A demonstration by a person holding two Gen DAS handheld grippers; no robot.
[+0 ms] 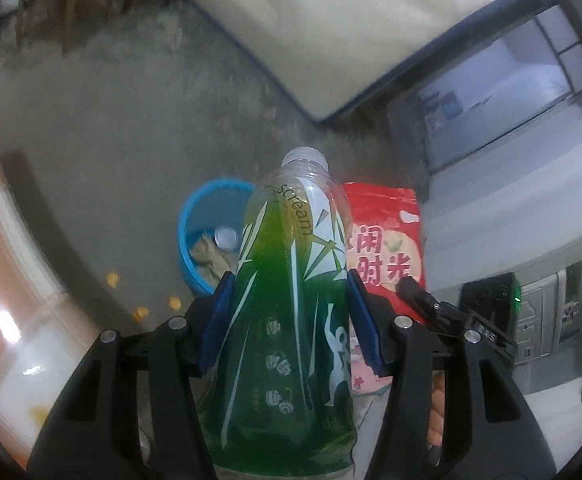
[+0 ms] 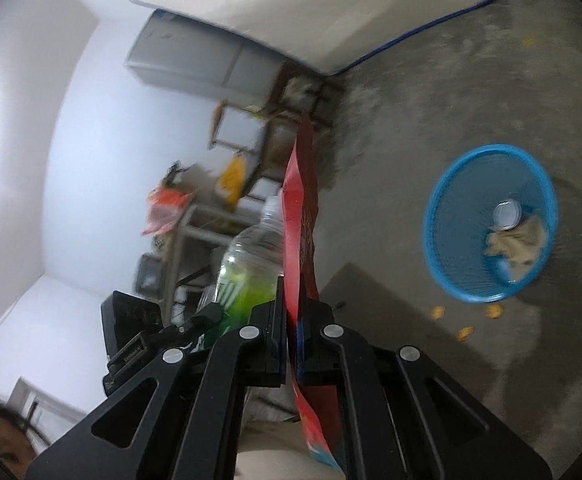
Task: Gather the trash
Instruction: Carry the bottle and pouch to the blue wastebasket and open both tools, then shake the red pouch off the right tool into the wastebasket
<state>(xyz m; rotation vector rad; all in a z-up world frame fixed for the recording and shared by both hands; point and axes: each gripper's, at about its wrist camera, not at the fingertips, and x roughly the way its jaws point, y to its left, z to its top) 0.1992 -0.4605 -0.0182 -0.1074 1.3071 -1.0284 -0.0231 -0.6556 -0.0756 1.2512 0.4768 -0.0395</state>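
Carrying step: left gripper point(image 1: 291, 316) is clamped on the green drink bottle point(image 1: 291, 280), right gripper point(image 2: 291, 340) pinches the red snack bag point(image 2: 303, 208); next, both need moving over the blue basket point(image 2: 443, 264) and releasing

Left gripper point(image 1: 289, 312) jaws clamp green bottle point(image 1: 291, 300) above blue basket point(image 1: 195, 236)

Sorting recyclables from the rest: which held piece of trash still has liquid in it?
The green-labelled plastic bottle in the left tongs: green liquid shows through it. The right tongs hold a flat red snack bag.
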